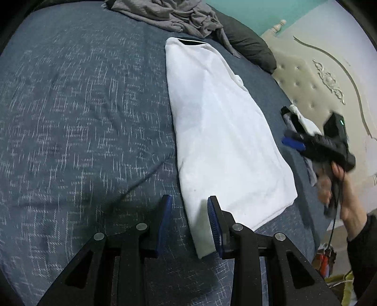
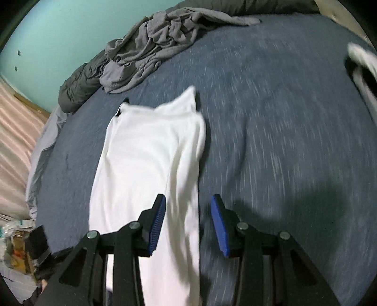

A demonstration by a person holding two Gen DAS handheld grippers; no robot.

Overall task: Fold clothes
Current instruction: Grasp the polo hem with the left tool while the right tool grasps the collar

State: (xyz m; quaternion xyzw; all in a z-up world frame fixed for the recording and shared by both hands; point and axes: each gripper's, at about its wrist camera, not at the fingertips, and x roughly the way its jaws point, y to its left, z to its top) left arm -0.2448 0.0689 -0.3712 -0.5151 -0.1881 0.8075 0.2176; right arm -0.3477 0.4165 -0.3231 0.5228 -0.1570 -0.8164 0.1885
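A white garment (image 1: pixel 223 131), folded lengthwise into a long strip, lies on the dark blue bedspread (image 1: pixel 82 117). My left gripper (image 1: pixel 189 199) hovers over its near corner. Its jaws stand apart; the corner lies beside the right pad (image 1: pixel 213 223), and bedspread shows in the gap. At the right of the same view a hand holds my right gripper (image 1: pixel 293 141), blurred. In the right wrist view the white garment (image 2: pixel 146 160) runs away from me. My right gripper (image 2: pixel 188 197) is open above its right edge, with no cloth pinched.
A crumpled grey garment (image 1: pixel 179 16) (image 2: pixel 153 47) sits at the far side of the bed beside a dark quilt (image 1: pixel 247 44). A small pile of clothes (image 1: pixel 297 117) lies by the padded headboard (image 1: pixel 318 77). Clutter (image 2: pixel 18 242) sits off the bed's edge.
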